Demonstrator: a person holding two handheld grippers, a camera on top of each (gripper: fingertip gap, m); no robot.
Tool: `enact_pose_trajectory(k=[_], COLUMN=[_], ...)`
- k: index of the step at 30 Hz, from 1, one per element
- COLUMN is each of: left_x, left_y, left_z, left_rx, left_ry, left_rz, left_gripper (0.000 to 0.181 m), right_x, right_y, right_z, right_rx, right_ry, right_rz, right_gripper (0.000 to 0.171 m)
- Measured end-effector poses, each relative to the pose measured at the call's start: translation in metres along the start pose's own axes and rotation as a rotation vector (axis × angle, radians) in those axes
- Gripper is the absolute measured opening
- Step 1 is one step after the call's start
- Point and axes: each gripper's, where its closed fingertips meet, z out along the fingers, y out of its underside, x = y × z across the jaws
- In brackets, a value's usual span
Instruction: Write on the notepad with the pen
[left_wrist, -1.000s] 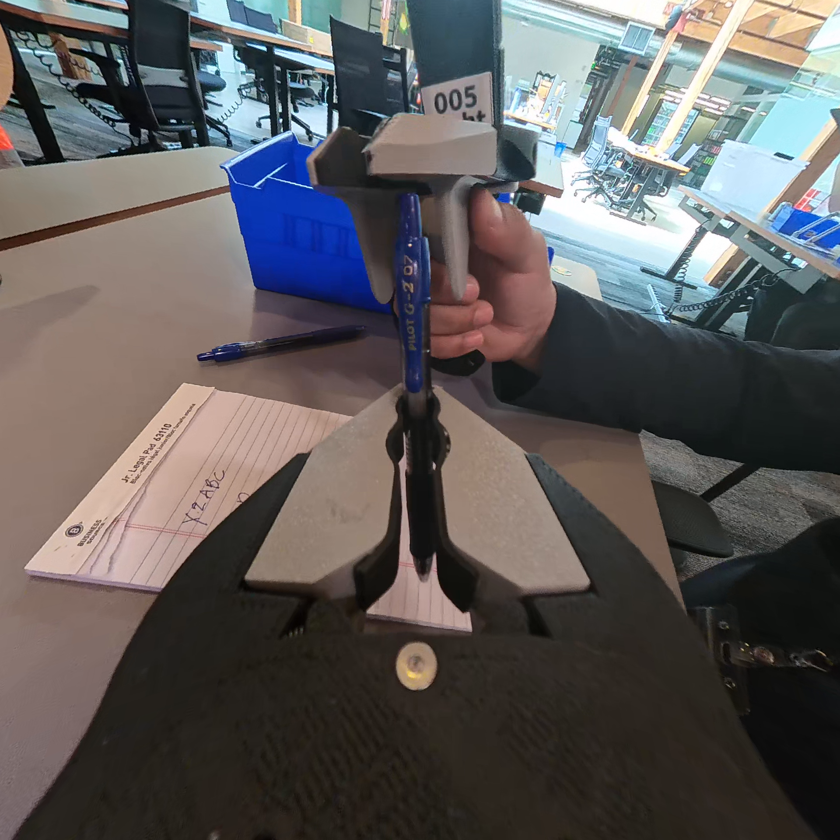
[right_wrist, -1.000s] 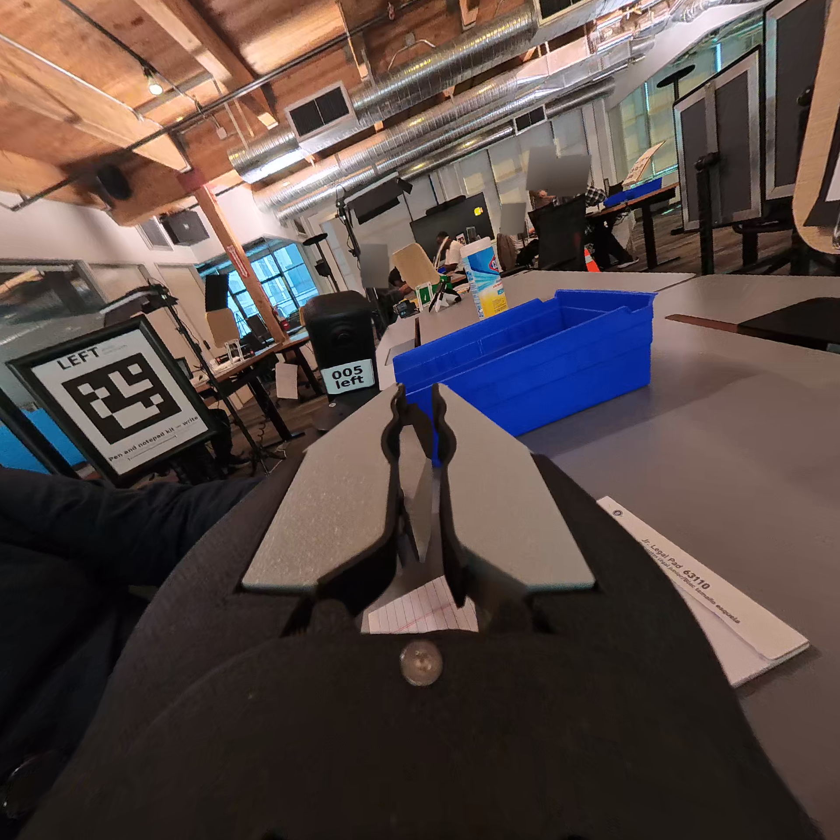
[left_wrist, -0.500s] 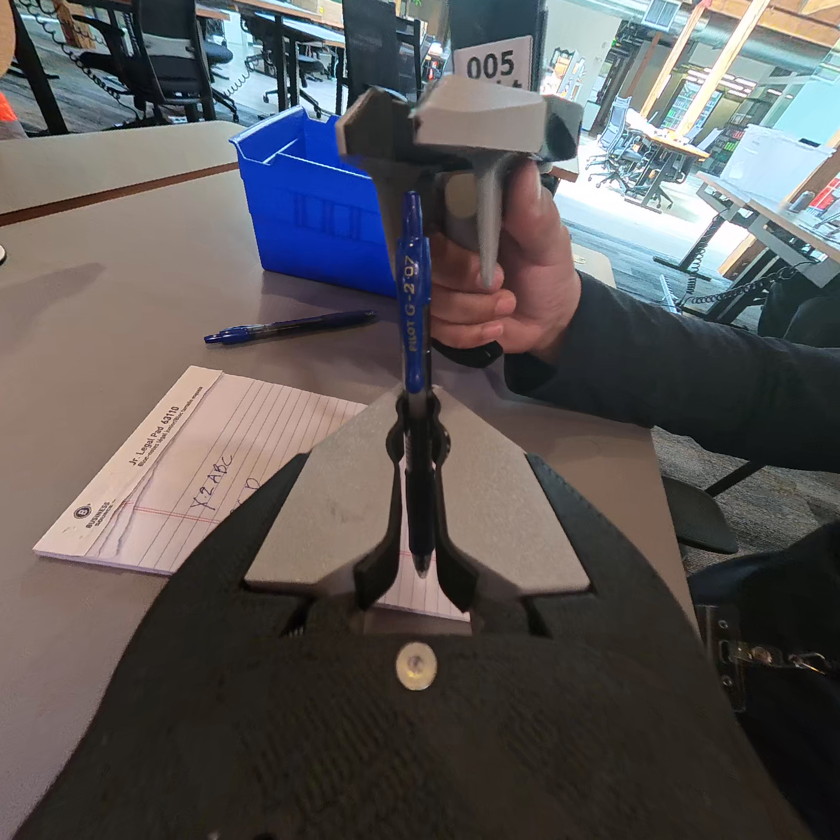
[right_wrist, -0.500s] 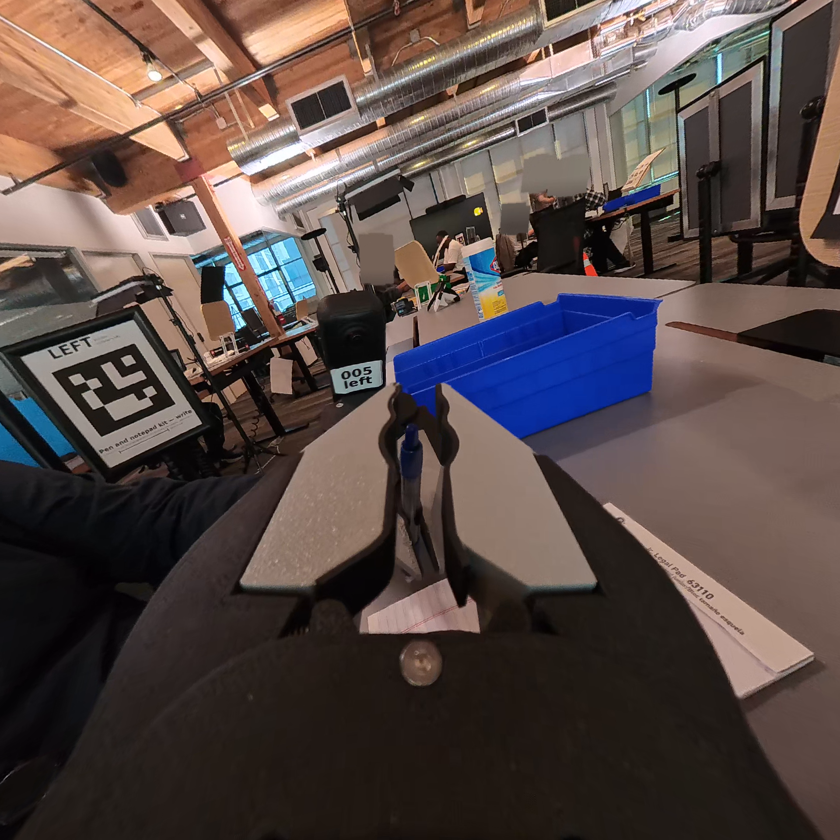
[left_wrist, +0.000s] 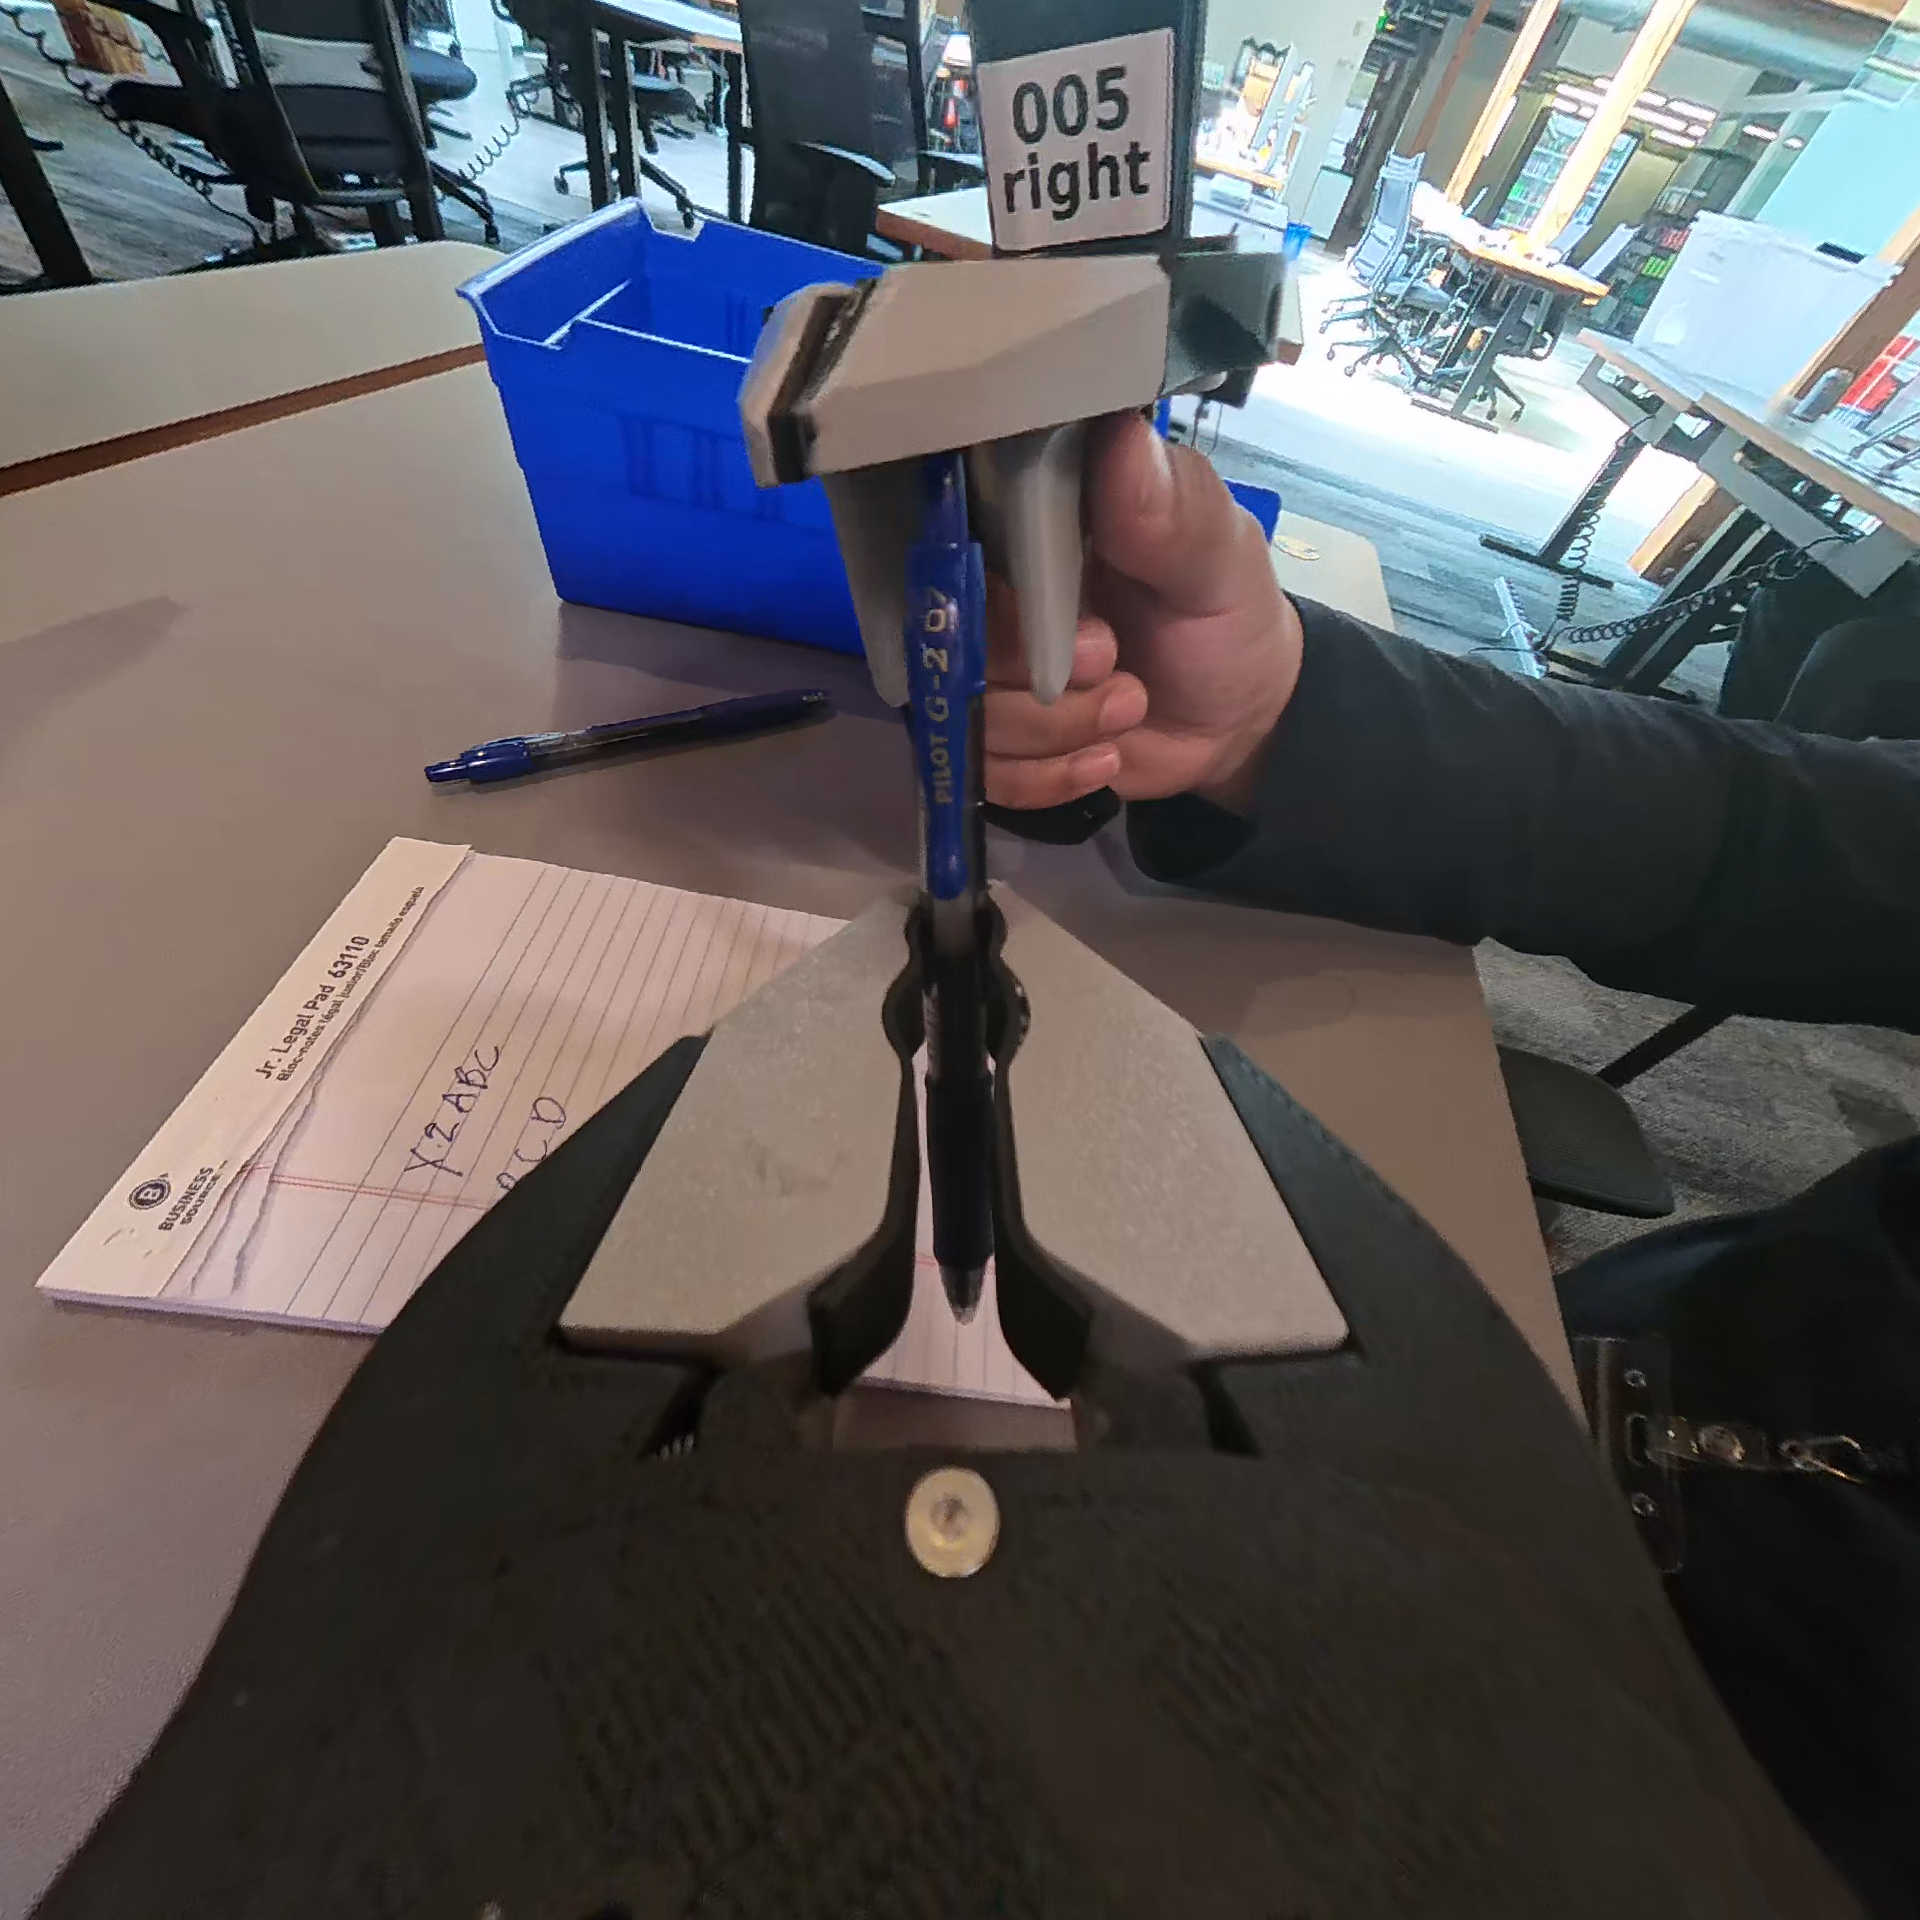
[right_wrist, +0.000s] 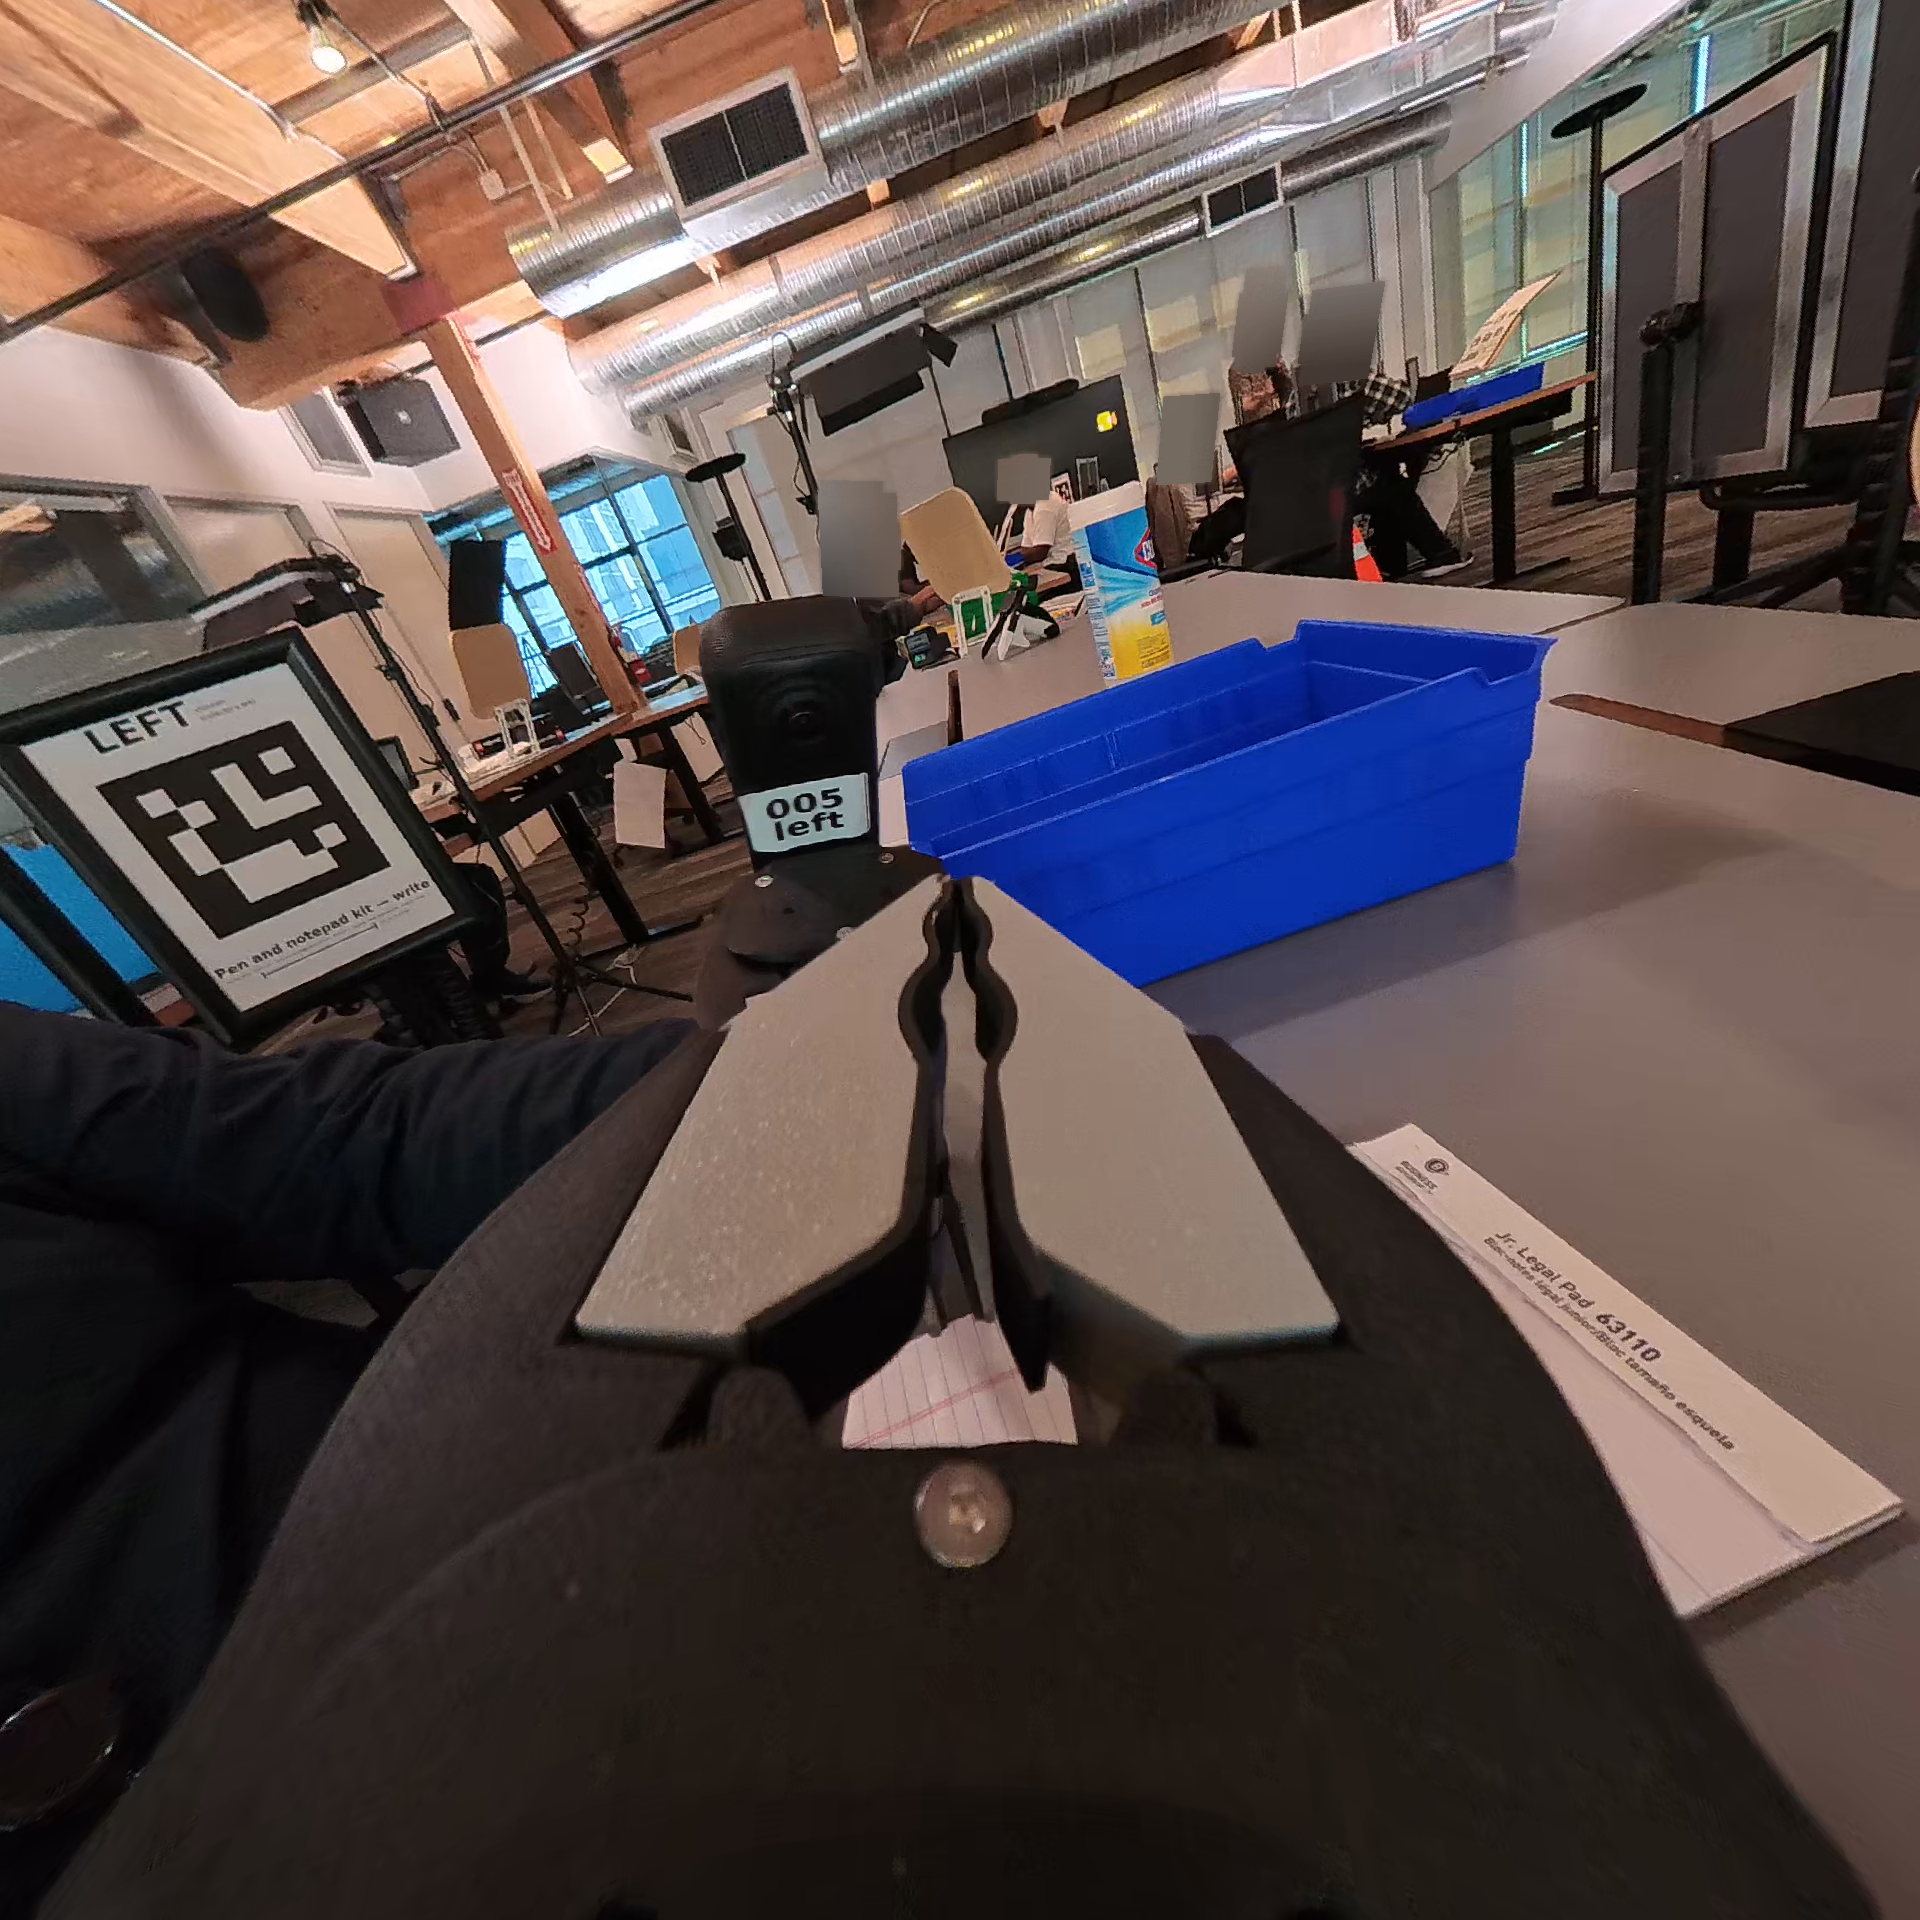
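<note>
My left gripper (left_wrist: 951, 906) is shut on a blue pen (left_wrist: 943, 707), which stands along its fingers with the tip (left_wrist: 961, 1299) pointing back over the white lined notepad (left_wrist: 416, 1091). The notepad lies on the grey table and has some handwriting on it. My right gripper (left_wrist: 966, 675), held in a hand, comes down from above with a finger on each side of the pen's upper end. In the right wrist view its jaws (right_wrist: 956, 894) stand nearly together, with a sliver of the pen between them. The notepad (right_wrist: 1558, 1320) lies at the lower right there.
A second blue pen (left_wrist: 623, 732) lies on the table beyond the notepad. A blue plastic bin (left_wrist: 644, 436) stands behind it and also shows in the right wrist view (right_wrist: 1247, 800). A wipes canister (right_wrist: 1122, 582) stands farther back. A framed marker sign (right_wrist: 239, 831) is at the left. My hands' fingertips stand some 9 cm from each other.
The right gripper has moved over the pen's upper end and its jaws have narrowed around it. The left gripper still holds the pen over the notepad.
</note>
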Motion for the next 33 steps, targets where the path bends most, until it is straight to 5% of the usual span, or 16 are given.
enact_pose_trajectory(k=[10, 30, 33], left_x=[0.011, -0.003, -0.010], left_y=[-0.005, -0.018, -0.020], left_z=[-0.003, -0.014, -0.019], left_rx=[0.028, 0.097, 0.117], left_ry=[0.087, 0.015, 0.002], left_rz=[-0.042, -0.044, -0.084], left_gripper=[0.002, 0.002, 0.002], right_x=[-0.009, 0.002, 0.001], right_y=[-0.002, -0.010, -0.010], right_z=[0.004, -0.002, -0.003], right_rx=[0.048, 0.084, 0.076], right_ry=[-0.070, -0.020, -0.022], right_rz=[0.055, 0.082, 0.074], right_gripper=[0.000, 0.000, 0.020])
